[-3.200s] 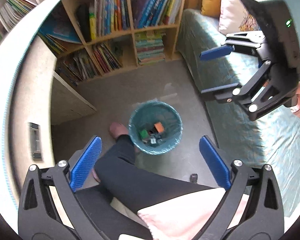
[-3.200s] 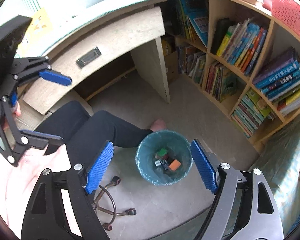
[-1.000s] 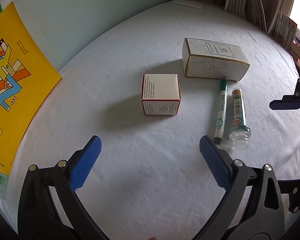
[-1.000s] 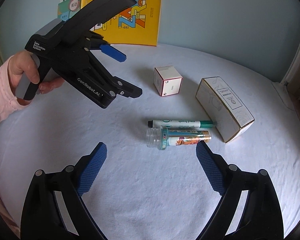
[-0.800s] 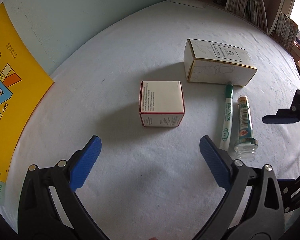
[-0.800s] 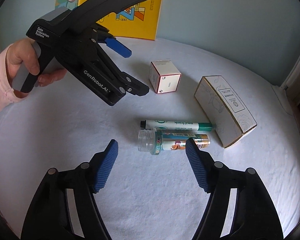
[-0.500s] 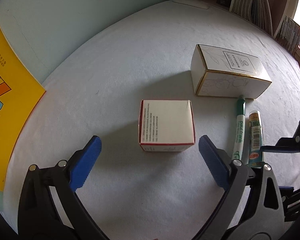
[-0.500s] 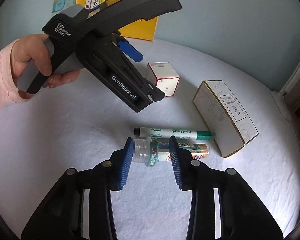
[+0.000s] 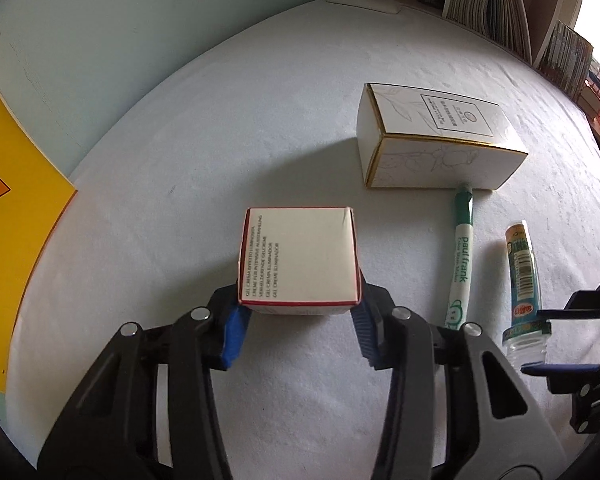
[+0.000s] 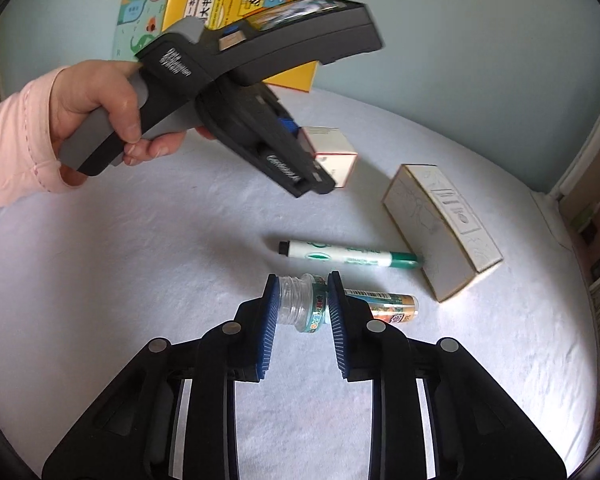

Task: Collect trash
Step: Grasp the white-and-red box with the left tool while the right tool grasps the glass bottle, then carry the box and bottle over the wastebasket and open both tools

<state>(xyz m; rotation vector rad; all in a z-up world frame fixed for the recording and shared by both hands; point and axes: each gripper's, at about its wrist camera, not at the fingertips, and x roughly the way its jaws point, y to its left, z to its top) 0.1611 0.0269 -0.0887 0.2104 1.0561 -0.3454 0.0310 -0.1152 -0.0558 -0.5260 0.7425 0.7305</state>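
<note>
Both grippers have closed in since half a second ago, and I am now seeing each one clamping a piece of trash. Using the gold-edged box (image 9: pixel 440 140) as my landmark: the small red-trimmed box (image 9: pixel 300 258) is sitting to its left on the white tabletop (image 9: pixel 180 168), and my left gripper (image 9: pixel 298 330) is pinching it, blue pads pressing on both side faces. The green marker (image 9: pixel 462 256) is lying with its cap end just touching the near side of the gold-edged box, and the clear bottle (image 10: pixel 340 306) is lying just beside the marker, on the far side from the small box.

Only the right wrist view is showing me that my right gripper (image 10: pixel 302 318) is squeezing the bottle at its open neck end; the left wrist view is catching just that gripper's fingertips at the frame edge. The right view is also showing the left hand (image 10: pixel 108 108) gripping the handle, and yellow posters (image 10: pixel 244 0) on the wall.
</note>
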